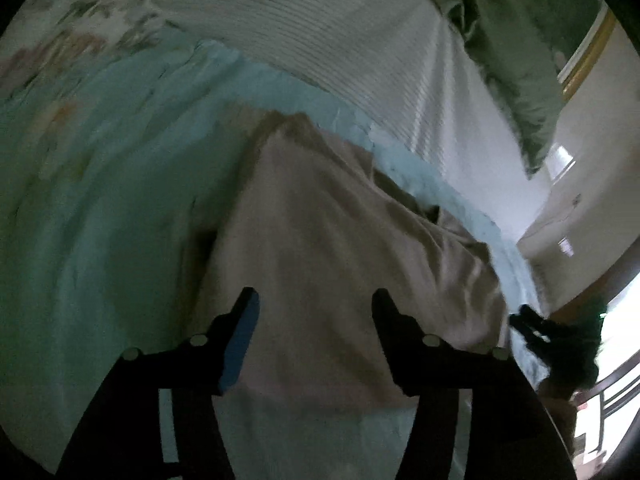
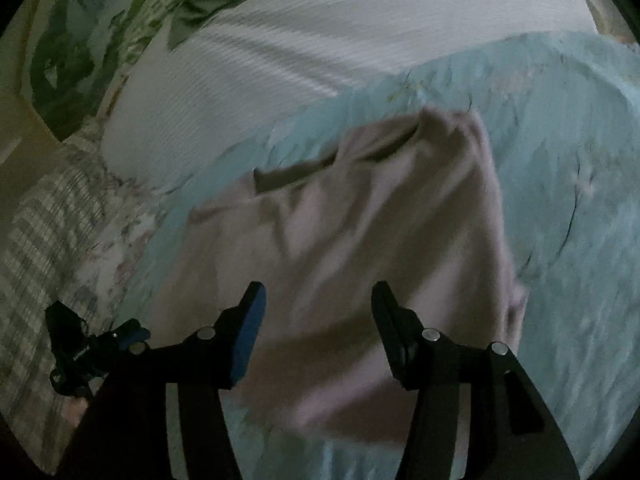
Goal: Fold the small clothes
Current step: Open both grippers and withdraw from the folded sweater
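Note:
A beige-pink garment [image 1: 332, 232] lies rumpled on a light blue blanket [image 1: 104, 184]; it also shows in the right wrist view [image 2: 352, 216]. My left gripper [image 1: 316, 300] is open over the garment's near part, jaws wide apart and holding nothing. My right gripper [image 2: 318, 294] is open over the garment's near edge, also empty. The right gripper also shows in the left wrist view [image 1: 536, 328] at the garment's right side. The left gripper also shows in the right wrist view [image 2: 92, 344] at the far left, beside the garment.
A white ribbed cover [image 1: 320, 28] lies beyond the blanket [image 2: 560, 184]. Green pillows [image 1: 508, 48] sit at the bed's head. A checked and floral sheet [image 2: 48, 232] lies left of the blanket. A wall and window [image 1: 600, 168] are on the right.

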### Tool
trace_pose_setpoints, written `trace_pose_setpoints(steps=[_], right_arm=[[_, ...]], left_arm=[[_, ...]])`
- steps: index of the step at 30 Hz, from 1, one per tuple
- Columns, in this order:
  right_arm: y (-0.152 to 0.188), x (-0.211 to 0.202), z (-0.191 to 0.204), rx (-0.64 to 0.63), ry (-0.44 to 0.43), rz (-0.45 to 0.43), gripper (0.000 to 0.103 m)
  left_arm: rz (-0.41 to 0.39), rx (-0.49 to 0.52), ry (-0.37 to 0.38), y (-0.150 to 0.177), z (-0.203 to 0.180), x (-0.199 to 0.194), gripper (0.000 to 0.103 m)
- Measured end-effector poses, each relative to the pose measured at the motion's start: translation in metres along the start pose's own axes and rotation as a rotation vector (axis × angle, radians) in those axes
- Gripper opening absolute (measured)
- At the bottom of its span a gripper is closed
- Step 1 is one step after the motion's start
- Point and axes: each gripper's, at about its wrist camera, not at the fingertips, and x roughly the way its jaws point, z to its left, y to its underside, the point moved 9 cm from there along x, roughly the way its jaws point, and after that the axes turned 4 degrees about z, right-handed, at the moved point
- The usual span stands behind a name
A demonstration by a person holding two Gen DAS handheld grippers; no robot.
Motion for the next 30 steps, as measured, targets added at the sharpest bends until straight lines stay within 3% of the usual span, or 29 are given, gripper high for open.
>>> trace_pose_setpoints(steps=[6,10,16,23,27,29,30], right_arm=[[0.03,0.0,0.018,-0.004,-0.027,0.032,0.059],[0.042,-0.003,0.024,-0.005,-0.041,0.05,0.063],[0.043,-0.006,0.024,-0.002,-0.048,0.058,0.065],[0.042,-0.005,0.022,0.014,-0.05,0.057,0.067],[0.037,-0.001,0.024,0.006,-0.064,0.061,0.067],[0.032,0.002,0.023,-0.002,-0.066,0.066,0.067],[0.028,0.003,0.023,-0.003,-0.072,0.065,0.067]], left_arm=[[0.029,-0.106,0.027,0.055,0.012,-0.014,0.066],[0.069,-0.152,0.037,0.071,0.018,-0.003,0.067],[0.042,-0.238,0.072,0.066,0.025,0.013,0.072],[-0.039,-0.344,0.054,0.027,0.043,0.031,0.071],[-0.089,-0.35,-0.004,0.01,0.051,0.04,0.061],[-0.095,-0.339,-0.028,0.004,0.052,0.044,0.051],[-0.091,-0.339,-0.034,0.002,0.053,0.046,0.031]])
